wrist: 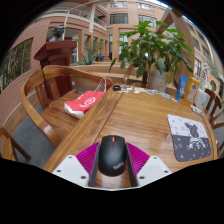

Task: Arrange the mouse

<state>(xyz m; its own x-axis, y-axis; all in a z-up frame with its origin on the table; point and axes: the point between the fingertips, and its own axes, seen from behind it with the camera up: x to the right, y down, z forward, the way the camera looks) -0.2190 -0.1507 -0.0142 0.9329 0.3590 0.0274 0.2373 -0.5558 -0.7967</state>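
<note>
A black mouse point(112, 154) sits between my gripper's point(112, 160) two fingers. The magenta pads point(88, 157) press against both of its sides, so the gripper is shut on it. I hold it over the near edge of the wooden table point(135, 115). A dark mouse mat with a cartoon print point(188, 138) lies on the table, ahead of the fingers and to the right.
A wooden bench point(45, 100) stands left of the table with a red and white bag point(84, 103) on its seat. A large potted plant point(152, 55) stands at the table's far end, with small items point(125, 88) beside it. A chair point(213, 105) is on the right.
</note>
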